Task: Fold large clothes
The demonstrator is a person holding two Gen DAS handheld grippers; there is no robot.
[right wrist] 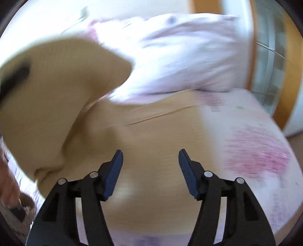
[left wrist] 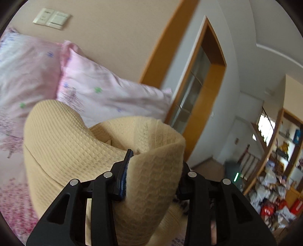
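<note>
Right view was pretty smeared; the cream waffle-knit garment (right wrist: 144, 132) lay probably half-folded. Left gripper (left wrist: 154, 170) pinched its raised fold, right gripper (right wrist: 150, 170) gaped wide.

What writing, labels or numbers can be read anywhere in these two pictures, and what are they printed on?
No text can be read in either view.
Wall switch plate: faint marks on it, too blurred to read.
Boxes and packets on the shelves: red and blue packaging, too small to read.
Yellow waffle-knit garment, pink pillow, flowered sheet: patterns only, no words.
Right wrist view: motion-blurred, nothing legible.
</note>
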